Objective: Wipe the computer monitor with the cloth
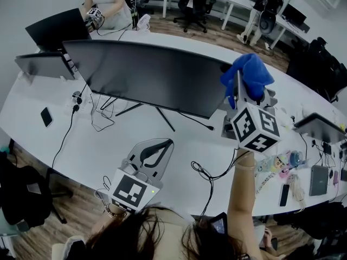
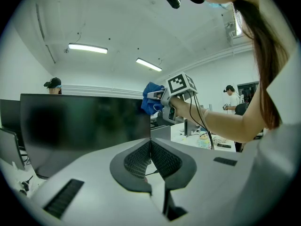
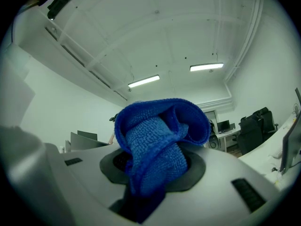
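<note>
Clamping blue cloth [image 1: 250,73] beside monitor [image 1: 146,75] corner, right gripper [image 3: 155,159] fingers; left gripper [image 2: 150,147] fingers clenched, empty.

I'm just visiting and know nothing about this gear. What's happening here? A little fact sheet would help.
monitor: dark screen, standing on the white table
cloth: blue, bunched up
right gripper: shut on the cloth, raised at the monitor's top right corner
left gripper: jaws together, nothing between them, held in front of the monitor
cloth touching screen: cannot tell
</note>
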{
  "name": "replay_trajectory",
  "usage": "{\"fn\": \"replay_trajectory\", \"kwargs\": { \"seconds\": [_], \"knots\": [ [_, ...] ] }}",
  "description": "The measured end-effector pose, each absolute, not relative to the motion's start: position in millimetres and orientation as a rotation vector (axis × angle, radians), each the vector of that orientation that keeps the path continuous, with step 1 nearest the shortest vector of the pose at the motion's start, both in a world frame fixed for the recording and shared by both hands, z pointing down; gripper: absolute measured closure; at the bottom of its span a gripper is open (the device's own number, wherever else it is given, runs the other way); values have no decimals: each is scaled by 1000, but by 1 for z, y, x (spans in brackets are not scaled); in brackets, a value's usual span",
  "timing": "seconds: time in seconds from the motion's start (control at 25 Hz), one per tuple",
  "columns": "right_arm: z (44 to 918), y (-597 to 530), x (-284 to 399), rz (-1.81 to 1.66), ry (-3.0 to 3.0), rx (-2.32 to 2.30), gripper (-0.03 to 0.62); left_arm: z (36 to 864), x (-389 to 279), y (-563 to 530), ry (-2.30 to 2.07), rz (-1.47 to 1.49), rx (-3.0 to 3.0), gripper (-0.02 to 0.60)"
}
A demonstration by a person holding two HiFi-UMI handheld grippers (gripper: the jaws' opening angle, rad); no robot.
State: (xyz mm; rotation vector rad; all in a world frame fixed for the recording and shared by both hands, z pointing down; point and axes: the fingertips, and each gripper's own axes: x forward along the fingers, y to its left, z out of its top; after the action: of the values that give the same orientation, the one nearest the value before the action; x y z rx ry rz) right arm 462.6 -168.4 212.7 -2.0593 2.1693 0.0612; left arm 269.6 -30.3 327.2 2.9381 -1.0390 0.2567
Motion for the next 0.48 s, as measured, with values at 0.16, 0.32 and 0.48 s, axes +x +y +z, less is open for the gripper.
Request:
{"fn": "replay_trajectory", "kwargs": {
  "seconds": [0.16, 0.32, 0.48],
  "knots": [
    [214, -167, 468, 55, 2158, -2060, 451, 329, 274, -29, -1032, 260, 2937, 572],
    [216, -165, 472, 51, 2159, -2057, 451, 330, 280, -27, -1021, 263, 2943, 572],
    [217, -165, 473, 47, 2164, -2040, 451, 331, 281, -28, -1025, 267, 2939, 572]
  ]
}}
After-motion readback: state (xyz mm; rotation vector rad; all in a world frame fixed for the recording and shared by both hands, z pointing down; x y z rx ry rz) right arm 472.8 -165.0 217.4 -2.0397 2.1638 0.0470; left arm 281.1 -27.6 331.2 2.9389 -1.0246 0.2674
